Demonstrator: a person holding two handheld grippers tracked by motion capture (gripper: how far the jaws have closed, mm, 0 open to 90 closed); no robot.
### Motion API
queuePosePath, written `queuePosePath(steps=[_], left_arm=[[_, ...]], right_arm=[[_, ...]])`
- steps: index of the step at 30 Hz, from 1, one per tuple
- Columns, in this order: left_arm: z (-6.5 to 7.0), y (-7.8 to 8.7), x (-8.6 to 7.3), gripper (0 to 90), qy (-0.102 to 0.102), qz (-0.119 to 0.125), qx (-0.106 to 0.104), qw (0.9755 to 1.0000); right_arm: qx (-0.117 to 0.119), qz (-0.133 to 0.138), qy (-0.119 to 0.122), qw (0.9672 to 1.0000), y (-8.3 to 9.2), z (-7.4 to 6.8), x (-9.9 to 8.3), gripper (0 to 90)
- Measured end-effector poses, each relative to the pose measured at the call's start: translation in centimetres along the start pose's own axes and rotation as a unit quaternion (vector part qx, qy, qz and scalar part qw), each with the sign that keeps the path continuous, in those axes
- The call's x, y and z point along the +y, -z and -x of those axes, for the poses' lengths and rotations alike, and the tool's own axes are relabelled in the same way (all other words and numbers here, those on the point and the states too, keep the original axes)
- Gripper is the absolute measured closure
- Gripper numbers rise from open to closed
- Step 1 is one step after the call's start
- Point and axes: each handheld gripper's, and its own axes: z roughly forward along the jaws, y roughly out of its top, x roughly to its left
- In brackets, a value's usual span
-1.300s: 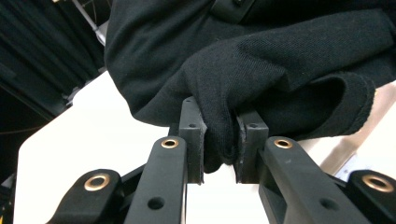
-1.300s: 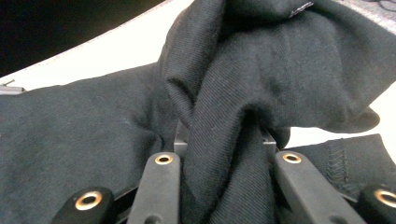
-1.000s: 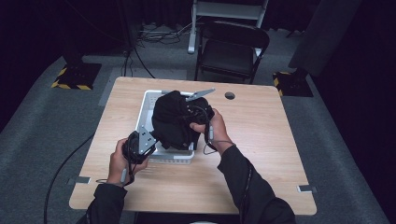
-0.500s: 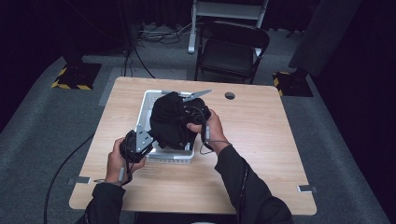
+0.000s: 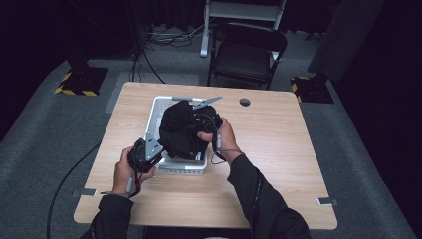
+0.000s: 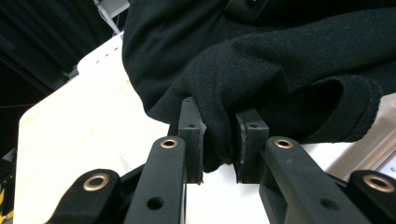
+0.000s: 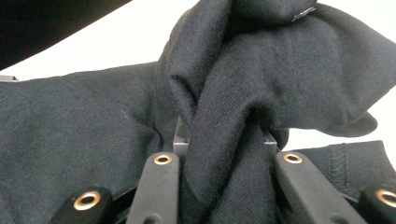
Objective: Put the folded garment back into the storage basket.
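A black garment [image 5: 181, 130] is bunched up over a white basket [image 5: 154, 110] on the wooden table [image 5: 278, 144]. My left gripper [image 5: 149, 152] sits at the basket's near left corner, and its jaws are shut on a fold of the black garment [image 6: 219, 135]. My right gripper [image 5: 211, 127] is at the bundle's right side, above the basket. Its jaws are shut on a thick twist of the black garment [image 7: 224, 154], which hides the fingertips.
A black folding chair [image 5: 249, 52] stands behind the table's far edge. A round hole [image 5: 244, 102] is in the tabletop to the right of the basket. Cables trail over the floor at the left and back.
Both hands have shifted slightly toward the near side of the basket, and the black bundle has come with them. Both grippers keep their hold on the cloth.
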Motion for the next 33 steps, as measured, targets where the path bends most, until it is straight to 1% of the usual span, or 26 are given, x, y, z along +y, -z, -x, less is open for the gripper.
queuePosePath(steps=[3,7,10,14,15,18,20,25,33], left_arm=[[0.0,-0.1,0.0,75.9,-0.001,-0.003,0.0,1.0],[-0.1,-0.2,-0.1,75.8,0.0,-0.01,-0.004,0.9999],[0.0,-0.4,-0.2,75.8,-0.004,-0.018,-0.006,0.9998],[0.1,-0.6,-0.2,75.8,-0.008,-0.026,-0.009,0.9996],[0.1,-0.6,-0.3,75.7,-0.006,-0.028,-0.008,0.9996],[0.2,-0.8,-0.4,75.5,-0.008,-0.033,-0.01,0.9994],[0.3,-0.9,-0.3,75.4,-0.007,-0.037,-0.01,0.9992],[0.4,-1.2,-0.5,74.7,-0.013,-0.048,-0.015,0.9986],[0.2,-1.3,-0.7,74.1,-0.002,-0.051,-0.023,0.9984]], right_arm=[[0.001,0.002,-0.001,1.0,-0.2,0.0,-0.1,71.5],[0.0,-0.003,-0.001,1.0,-0.4,0.0,-0.2,71.3],[0.0,-0.004,-0.002,1.0,-0.6,0.1,-0.4,71.1],[0.005,-0.012,-0.005,0.9999,-1.0,0.3,-0.7,70.6],[0.006,-0.015,-0.004,0.9999,-1.1,0.3,-0.8,70.3],[0.005,-0.018,0.006,0.9998,-1.2,0.3,-0.9,69.8],[0.004,-0.02,0.005,0.9998,-1.4,0.3,-1.0,69.8],[0.001,-0.029,0.004,0.9996,-1.9,0.3,-1.3,69.3],[0.007,-0.037,0.002,0.9993,-2.1,0.5,-1.4,67.2]])
